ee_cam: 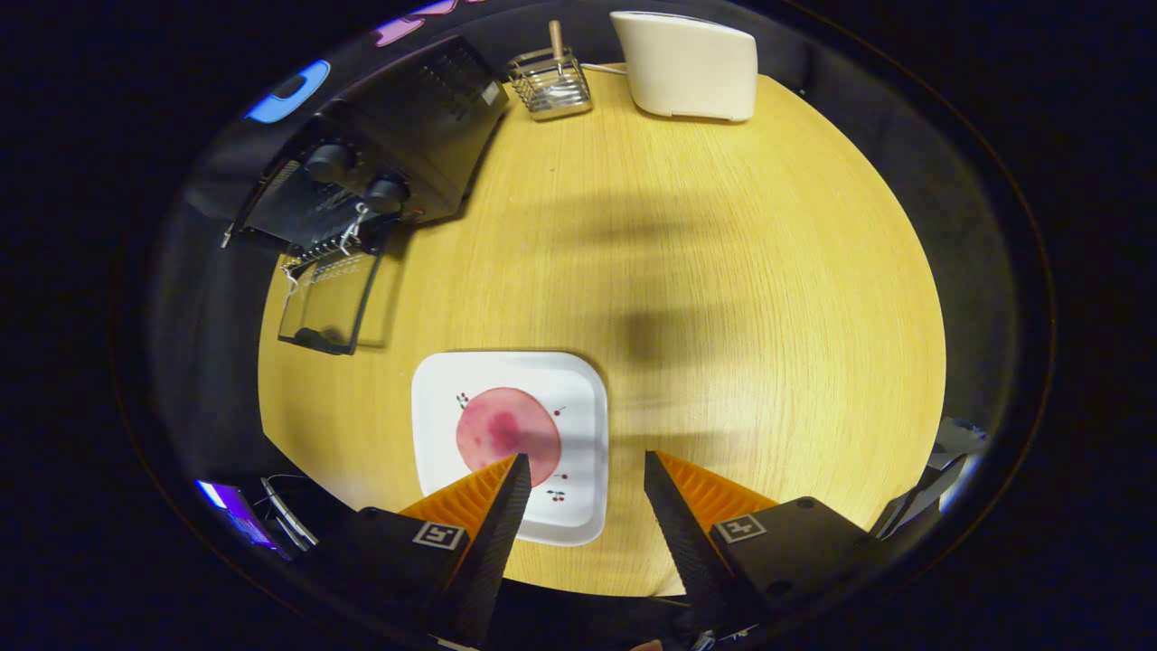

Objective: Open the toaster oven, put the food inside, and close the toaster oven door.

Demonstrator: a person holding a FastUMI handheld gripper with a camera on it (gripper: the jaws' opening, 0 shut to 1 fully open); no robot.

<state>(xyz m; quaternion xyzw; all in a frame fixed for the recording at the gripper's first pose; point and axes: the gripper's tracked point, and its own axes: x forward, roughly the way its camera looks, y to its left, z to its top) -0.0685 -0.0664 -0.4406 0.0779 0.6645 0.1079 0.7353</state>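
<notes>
The gripper [578, 470] is held wide open above the near part of the bench [723, 271], and nothing is grasped. The food [506, 432], a round pink slice, lies on a white plate [578, 398] just ahead of the left finger, whose tip overlaps it. The toaster oven [398, 145] is seen far to the left, with its door [330, 303] already let down. The step in hand is judged to be the pick-up. The gripper should be shifted left until the slice is centred between the fingers, then lowered gently, so that the thin slice is caught. Much open bench is left between plate and oven; only the lowered door edge must be avoided.
</notes>
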